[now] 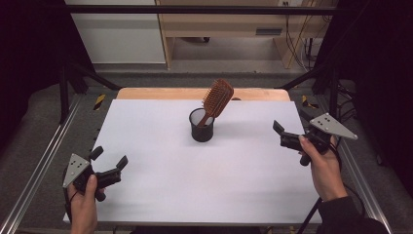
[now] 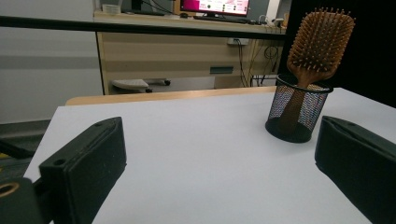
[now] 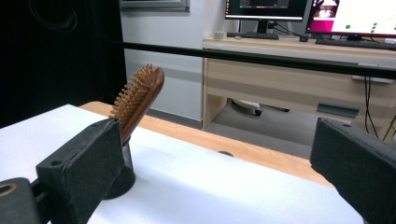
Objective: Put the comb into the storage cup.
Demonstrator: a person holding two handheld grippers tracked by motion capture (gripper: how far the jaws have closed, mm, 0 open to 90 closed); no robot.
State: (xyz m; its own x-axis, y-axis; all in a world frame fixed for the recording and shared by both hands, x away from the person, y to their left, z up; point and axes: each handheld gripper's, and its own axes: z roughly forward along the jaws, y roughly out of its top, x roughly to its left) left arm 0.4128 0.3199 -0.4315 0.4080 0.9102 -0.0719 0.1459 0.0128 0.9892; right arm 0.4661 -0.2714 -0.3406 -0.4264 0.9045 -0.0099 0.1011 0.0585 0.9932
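Both grippers (image 1: 108, 165) (image 1: 278, 127) hover empty, jaws wide apart; the hairbrush (image 1: 217, 99) stands in the mesh cup (image 1: 201, 130), untouched.

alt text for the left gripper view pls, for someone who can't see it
A wooden paddle hairbrush stands handle-down in a black mesh cup on a white table, leaning to the right with its bristles facing the camera. The left gripper has its two black jaws wide apart in the foreground, holding nothing. Behind the table are a desk and a monitor.
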